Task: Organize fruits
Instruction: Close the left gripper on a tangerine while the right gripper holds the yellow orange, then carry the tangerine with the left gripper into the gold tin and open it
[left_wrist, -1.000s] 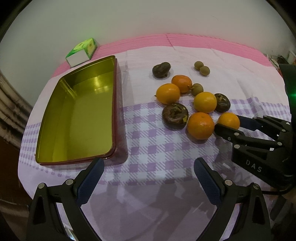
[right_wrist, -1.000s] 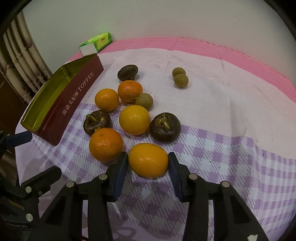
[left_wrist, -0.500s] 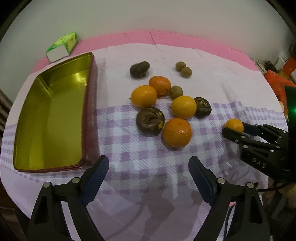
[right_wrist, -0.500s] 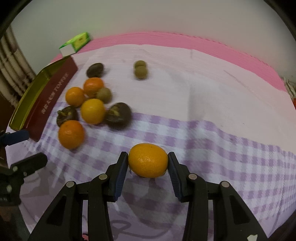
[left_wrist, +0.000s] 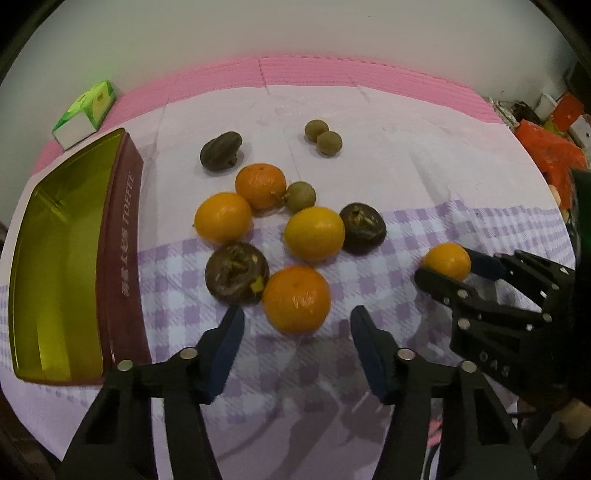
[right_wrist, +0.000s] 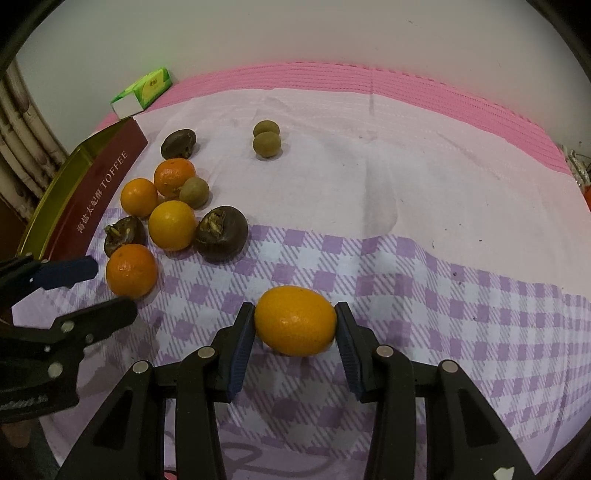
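— Orange rind nearest: holds an oval orange (right_wrist: 295, 320) in the right gripper (right_wrist: 294, 314), partly closed, both blue pads flat against its sides, no tighter than a second ago.

— Shifted at all?

— Yes. Sits well apart from the pile now, out over the purple-checked cloth (right_wrist: 443, 295), instead of right beside the other fruit as a second ago. Cannot tell whether lifted or resting on the cloth.

— And on the left?

— Faces the pile now rather than the tin. Is closing the left gripper (left_wrist: 296, 321) down from wide open; grips nothing so far, with a round orange (left_wrist: 296, 299) just ahead of the tips and no pad touching it.

— Meaning what for the sorting?

— Looks like grouping by kind: one orange already drawn out, a second lined up as the next pick. Probably needs a small push forward before the pads can meet the peel.

— Farther back?

— Leaves the rest as before: two dark wrinkled fruits (left_wrist: 236, 273) flanking three more oranges (left_wrist: 314, 232), one small greenish fruit (left_wrist: 301, 196) touching them, then another dark one and a greenish pair near the pink edge.

— And the tin?

— Off to the left, gold tin (left_wrist: 125, 236) with nothing in it, so no fruit put away yet. Beyond it, a green box (left_wrist: 85, 110).
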